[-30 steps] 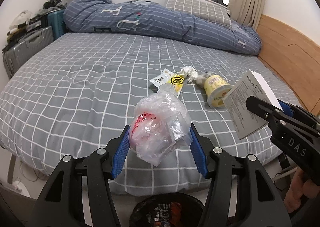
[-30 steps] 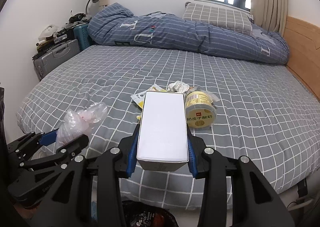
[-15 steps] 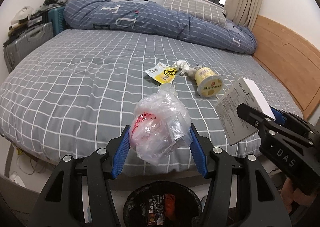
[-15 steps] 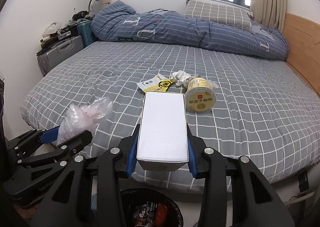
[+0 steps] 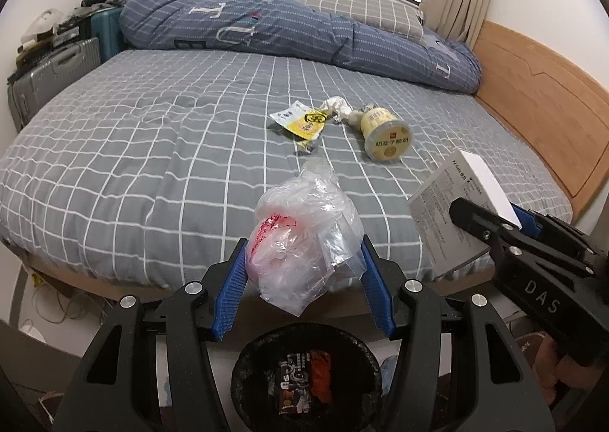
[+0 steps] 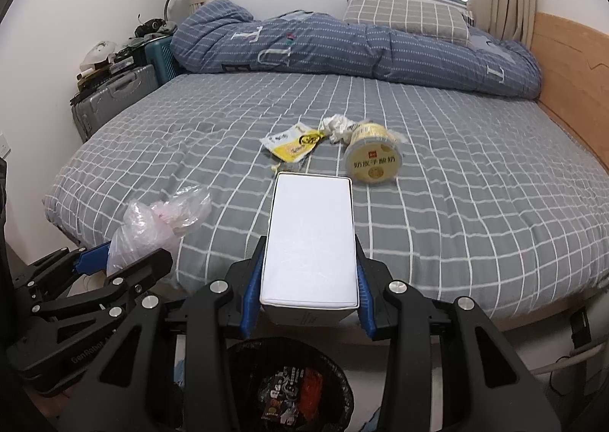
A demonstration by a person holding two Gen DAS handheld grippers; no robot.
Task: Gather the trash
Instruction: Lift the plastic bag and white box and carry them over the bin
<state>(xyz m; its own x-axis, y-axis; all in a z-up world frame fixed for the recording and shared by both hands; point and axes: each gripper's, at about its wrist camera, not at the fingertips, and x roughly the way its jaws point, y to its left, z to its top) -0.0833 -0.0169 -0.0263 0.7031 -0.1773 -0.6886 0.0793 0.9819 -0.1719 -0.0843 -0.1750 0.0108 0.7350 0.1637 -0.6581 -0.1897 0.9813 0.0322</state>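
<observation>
Left gripper (image 5: 302,276) clamps crumpled clear plastic bag (image 5: 304,234) between blue pads, bag bulging above and ahead of jaws. Right gripper (image 6: 309,291) clamps white box (image 6: 310,238) by long sides, box projecting forward past fingertips. Both held off bed (image 5: 133,150) edge, above black trash bin (image 5: 304,375). Yellow wrapper (image 5: 304,121), crumpled tissue (image 5: 337,106), yellow cup (image 5: 386,135) lie mid-bed.

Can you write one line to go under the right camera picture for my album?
Right tool holds a white box above the black trash bin.
</observation>
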